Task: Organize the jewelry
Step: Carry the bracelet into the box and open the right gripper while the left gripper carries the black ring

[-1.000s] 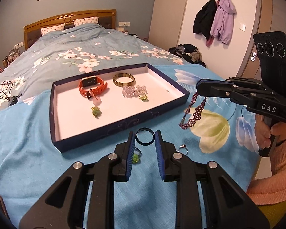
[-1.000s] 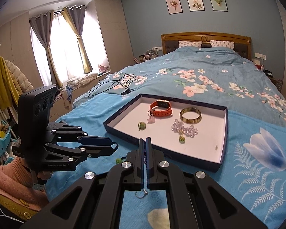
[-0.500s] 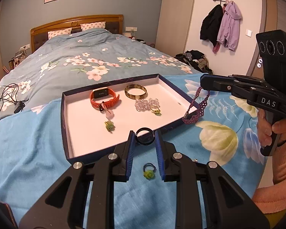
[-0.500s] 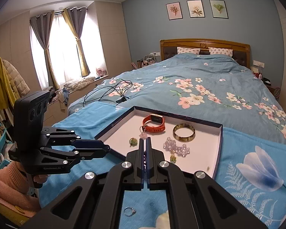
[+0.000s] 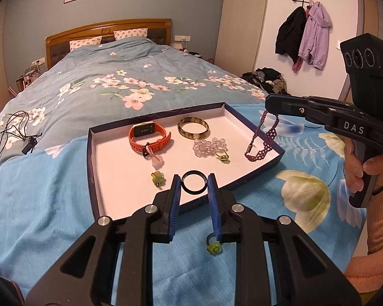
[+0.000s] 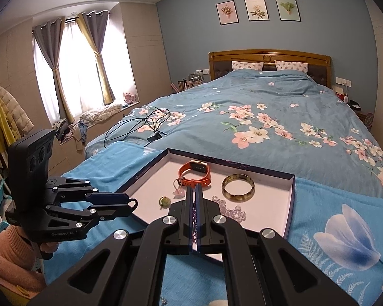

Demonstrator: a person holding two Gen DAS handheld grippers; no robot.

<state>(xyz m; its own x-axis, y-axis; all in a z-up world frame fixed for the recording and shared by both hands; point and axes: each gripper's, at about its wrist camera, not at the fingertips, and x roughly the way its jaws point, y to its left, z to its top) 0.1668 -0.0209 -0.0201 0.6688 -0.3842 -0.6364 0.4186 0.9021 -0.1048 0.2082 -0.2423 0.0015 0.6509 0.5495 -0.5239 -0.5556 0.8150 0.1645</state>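
A navy-rimmed tray (image 5: 90, 158) with a white floor lies on the bed. It holds an orange watch (image 5: 148, 137), a tortoiseshell bangle (image 5: 193, 127), a clear bead bracelet (image 5: 209, 146), a pink pendant (image 5: 157, 162) and a small green piece (image 5: 157, 178). My left gripper (image 5: 194, 181) is shut on a black ring (image 5: 193, 193), held just over the tray's near edge. At the right, my right gripper (image 5: 268, 104) is shut on a purple beaded bracelet (image 5: 261, 140) that dangles over the tray's right corner. The beads (image 6: 194, 216) show between the shut fingers in the right wrist view. A green ring (image 5: 214, 247) lies on the blue cover below my left fingers.
Black cables (image 5: 10, 127) sprawl on the floral duvet left of the tray. A person's hand (image 5: 365, 170) and a pink sleeve hold the right gripper's handle. Coats (image 5: 303, 33) hang on the far wall above a clothes pile on the floor.
Both grippers have moved forward toward the tray. The black ring has gone from over the cover to the tray's near edge. The purple bracelet has swung from beside the tray to over its right corner.
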